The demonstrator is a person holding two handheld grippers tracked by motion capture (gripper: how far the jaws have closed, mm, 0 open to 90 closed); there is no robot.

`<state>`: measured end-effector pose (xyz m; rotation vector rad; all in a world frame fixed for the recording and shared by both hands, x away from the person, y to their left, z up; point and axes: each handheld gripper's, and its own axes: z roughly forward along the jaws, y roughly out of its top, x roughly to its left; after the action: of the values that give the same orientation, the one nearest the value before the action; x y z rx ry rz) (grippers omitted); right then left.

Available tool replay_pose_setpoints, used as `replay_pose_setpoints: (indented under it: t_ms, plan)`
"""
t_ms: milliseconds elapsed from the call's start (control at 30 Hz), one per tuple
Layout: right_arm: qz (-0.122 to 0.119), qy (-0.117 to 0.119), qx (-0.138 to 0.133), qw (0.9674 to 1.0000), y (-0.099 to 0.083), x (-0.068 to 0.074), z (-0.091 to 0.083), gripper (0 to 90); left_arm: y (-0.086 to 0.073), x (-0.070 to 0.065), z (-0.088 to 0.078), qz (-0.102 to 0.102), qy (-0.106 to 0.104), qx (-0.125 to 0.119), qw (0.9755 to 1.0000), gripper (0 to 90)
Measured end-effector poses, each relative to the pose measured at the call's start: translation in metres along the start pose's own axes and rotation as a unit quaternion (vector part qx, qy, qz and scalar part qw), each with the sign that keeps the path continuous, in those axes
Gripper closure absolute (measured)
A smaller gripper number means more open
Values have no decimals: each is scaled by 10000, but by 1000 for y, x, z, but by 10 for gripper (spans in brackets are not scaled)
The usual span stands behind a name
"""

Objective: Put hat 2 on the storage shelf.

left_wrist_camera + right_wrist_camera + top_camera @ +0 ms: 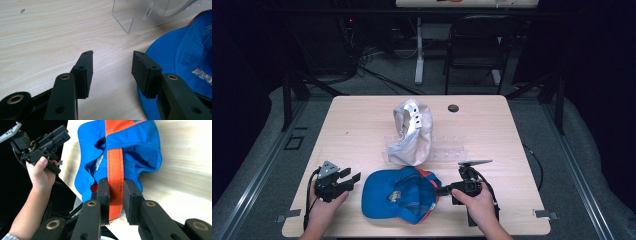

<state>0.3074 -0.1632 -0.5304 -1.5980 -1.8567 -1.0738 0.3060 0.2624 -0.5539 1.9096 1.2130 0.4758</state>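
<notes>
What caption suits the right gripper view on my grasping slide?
Right hand-held gripper clamps the orange strap of a blue cap on a wooden table.

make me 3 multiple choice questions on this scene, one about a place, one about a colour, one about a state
1. Where does the white cap sit?
A. on the clear stand behind the blue cap
B. on the chair behind the table
C. in the left gripper

2. What colour is the strap between the right gripper's jaws?
A. green
B. orange
C. black

3. How is the left gripper?
A. shut on the blue cap
B. shut on the white cap
C. open, holding nothing

Answers:
1. A, the high view shows it propped on the stand past the blue cap.
2. B, the right gripper view shows an orange band pinched between the pads.
3. C, the left gripper view shows bare table between its spread pads.
</notes>
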Motion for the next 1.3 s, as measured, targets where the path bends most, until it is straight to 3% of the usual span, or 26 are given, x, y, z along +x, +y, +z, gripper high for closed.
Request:
replay_pose_setpoints:
  t_ms: [33, 67, 167, 267, 300, 367, 433, 633, 900, 967, 1033, 1067, 1300]
  plan:
    - [0, 0, 0, 10000, 0, 0, 0, 774, 0, 0, 0, -2, -2, -1, 10000, 524]
    - [-22, -143, 21, 9999, 2, 1, -7, 774, 0, 0, 0, 1, -12, 10, 10000, 524]
    - [-7, -37, -71, 10000, 3, 3, -12, 774, 0, 0, 0, 10, -8, -11, 10000, 524]
    - [-75, -240, -27, 9997, 6, 8, -23, 774, 0, 0, 1, 10, -14, 3, 10000, 524]
    - [-53, -107, -87, 9999, 7, 8, -23, 774, 0, 0, 1, 9, -11, -7, 10000, 524]
    - [46, -187, -140, 9997, 7, 11, -26, 774, 0, 0, 1, 10, -15, -4, 10000, 524]
    - [-23, -113, -62, 9999, 11, 12, -32, 774, 0, 0, 1, 9, -16, -7, 10000, 524]
    - [65, -21, -2, 10000, 18, 21, -42, 775, 0, -1, 1, -1, -16, -2, 10000, 524]
    - [239, 409, -5, 9989, 26, 28, -49, 775, 0, -1, 1, -2, -15, -4, 10000, 524]
    - [374, 720, -24, 9967, 28, 30, -51, 776, 0, -1, 1, 13, -17, -2, 10000, 524]
    - [427, 801, -39, 9959, 28, 31, -51, 776, 0, -1, 1, 18, -22, 2, 10000, 523]
    - [465, 1012, -20, 9938, 29, 32, -52, 776, 0, -1, 2, 7, -28, 4, 10000, 524]
    - [609, 1484, -140, 9869, 35, 42, -60, 776, 0, -1, 2, 50, -36, 18, 10000, 524]
